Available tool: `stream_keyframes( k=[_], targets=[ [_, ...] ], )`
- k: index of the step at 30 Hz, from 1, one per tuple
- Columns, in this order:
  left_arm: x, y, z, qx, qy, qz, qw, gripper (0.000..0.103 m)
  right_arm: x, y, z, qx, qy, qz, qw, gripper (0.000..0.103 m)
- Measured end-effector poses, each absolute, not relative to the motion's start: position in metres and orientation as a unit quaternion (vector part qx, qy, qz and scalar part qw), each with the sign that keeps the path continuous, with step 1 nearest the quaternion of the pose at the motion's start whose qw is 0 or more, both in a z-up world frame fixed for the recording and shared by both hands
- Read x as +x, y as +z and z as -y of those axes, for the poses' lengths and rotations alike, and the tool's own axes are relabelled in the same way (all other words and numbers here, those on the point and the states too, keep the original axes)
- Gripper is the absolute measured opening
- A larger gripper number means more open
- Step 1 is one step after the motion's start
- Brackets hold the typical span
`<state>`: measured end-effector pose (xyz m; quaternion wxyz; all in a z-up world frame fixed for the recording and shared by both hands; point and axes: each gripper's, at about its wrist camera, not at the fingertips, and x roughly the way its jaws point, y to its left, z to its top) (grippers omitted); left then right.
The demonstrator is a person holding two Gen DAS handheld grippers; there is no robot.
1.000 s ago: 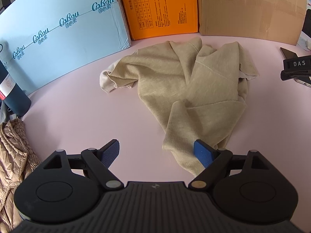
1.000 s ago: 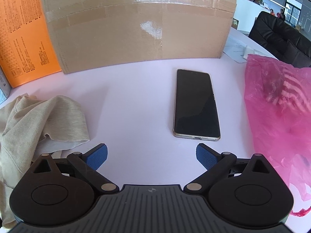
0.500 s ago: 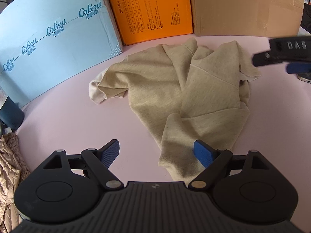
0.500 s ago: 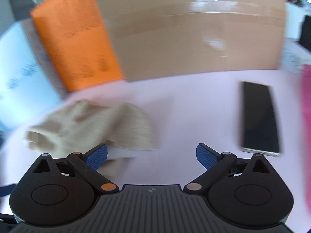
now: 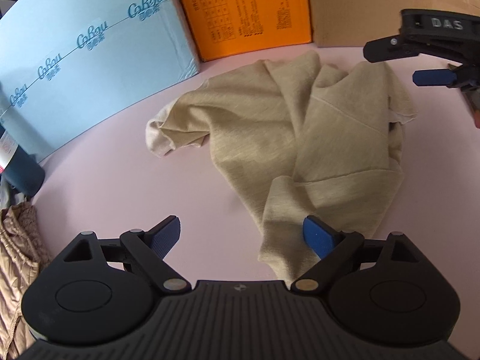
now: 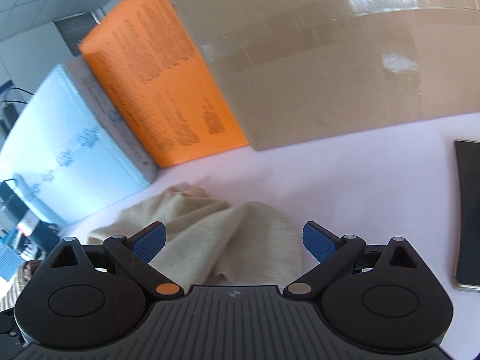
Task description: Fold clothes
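Observation:
A crumpled beige sweater [image 5: 300, 132] lies on the pink table [image 5: 126, 180]. My left gripper [image 5: 241, 235] is open at the sweater's near tip, with its right pad over the cloth's lower edge. My right gripper [image 6: 234, 241] is open and hovers above the sweater's far right part [image 6: 228, 234], tilted. It also shows in the left wrist view [image 5: 432, 60] at the upper right, above the sweater's right sleeve. Neither gripper holds cloth.
A light blue box [image 5: 81, 60], an orange box [image 5: 249, 9] and a cardboard box [image 5: 360, 3] stand along the table's back. A phone [image 6: 468, 210] lies at the right. A dark bottle [image 5: 18, 165] and a tan quilted garment [image 5: 15, 255] are at the left.
My right gripper swung left from beside the phone and rose over the sweater's right side. My left gripper shifted slightly along the sweater's near tip. Both stayed open.

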<state>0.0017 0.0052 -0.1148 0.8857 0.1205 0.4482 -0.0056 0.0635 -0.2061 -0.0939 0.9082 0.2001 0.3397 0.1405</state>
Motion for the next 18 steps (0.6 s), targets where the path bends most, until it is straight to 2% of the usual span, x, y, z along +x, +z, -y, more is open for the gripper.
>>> stream_keyframes(
  k=[7, 9, 11, 18],
  targets=[
    [0.010, -0.112, -0.009, 0.099, 0.024, -0.486, 0.868, 0.088, 0.062, -0.099, 0.184, 0.159, 0.183, -0.361, 0.900, 0.098],
    [0.012, -0.111, -0.010, 0.099, 0.026, -0.493, 0.864, 0.088, 0.062, -0.102, 0.180, 0.149, 0.185, -0.368, 0.899, 0.093],
    [0.013, -0.110, -0.011, 0.101, 0.025, -0.501, 0.860, 0.088, 0.059, -0.103, 0.179, 0.144, 0.184, -0.375, 0.897, 0.084],
    [0.016, -0.101, -0.017, 0.081, -0.029, -0.516, 0.852, 0.088, 0.052, -0.108, 0.184, 0.149, 0.178, -0.390, 0.891, 0.083]
  ],
)
